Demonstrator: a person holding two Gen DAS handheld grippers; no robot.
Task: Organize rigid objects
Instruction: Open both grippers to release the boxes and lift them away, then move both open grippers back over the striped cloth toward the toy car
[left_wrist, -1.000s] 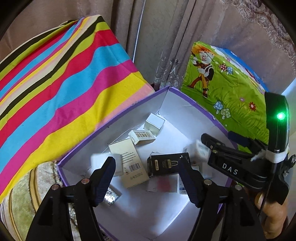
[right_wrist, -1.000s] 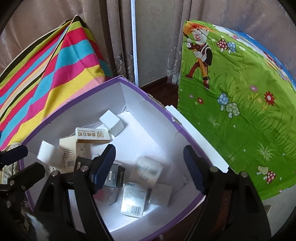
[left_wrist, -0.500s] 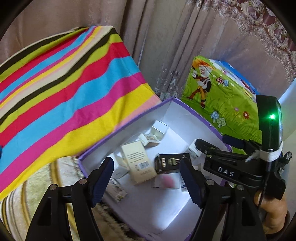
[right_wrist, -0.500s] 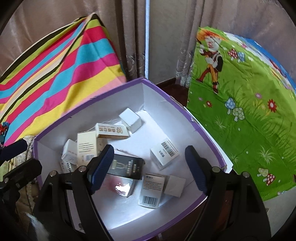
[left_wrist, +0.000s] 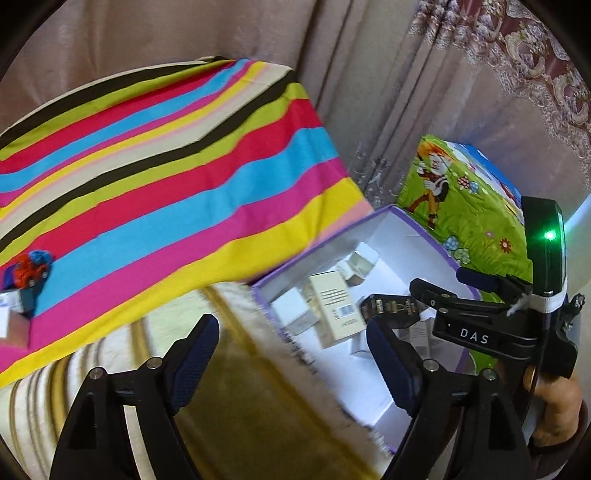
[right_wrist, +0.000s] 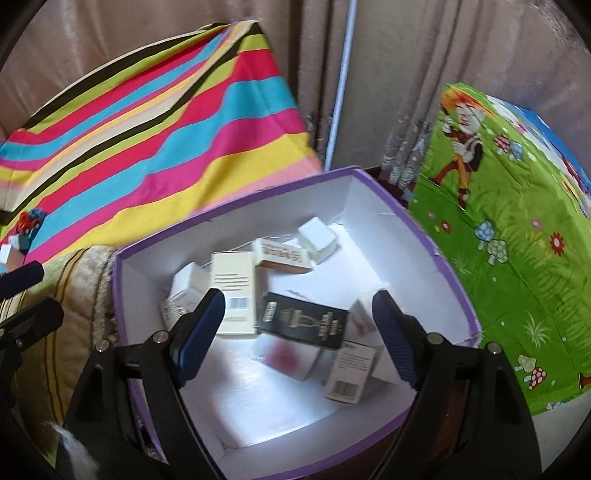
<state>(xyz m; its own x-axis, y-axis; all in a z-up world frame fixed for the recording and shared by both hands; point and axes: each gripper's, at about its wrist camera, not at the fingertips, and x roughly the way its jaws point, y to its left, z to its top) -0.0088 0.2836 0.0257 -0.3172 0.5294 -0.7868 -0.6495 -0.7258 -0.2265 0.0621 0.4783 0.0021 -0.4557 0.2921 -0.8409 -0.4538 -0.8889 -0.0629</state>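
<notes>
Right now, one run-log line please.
left gripper: open, empty | right gripper: open, empty | purple-rimmed box: holds small cartons

White capitals "DAS" stand on the side of the black plastic right gripper (left_wrist: 476, 334) as the left wrist view shows it. Barcodes are printed on the tall cream cardboard carton (right_wrist: 234, 291) and on the small white carton with dark text block (right_wrist: 349, 373), both inside the purple-rimmed white cardboard box (right_wrist: 424, 236); their digits are too small to read. The gold lettering on the black rectangular carton (right_wrist: 301, 319) and the print on the flat tan carton (right_wrist: 282, 254) are too blurred to make out.
</notes>
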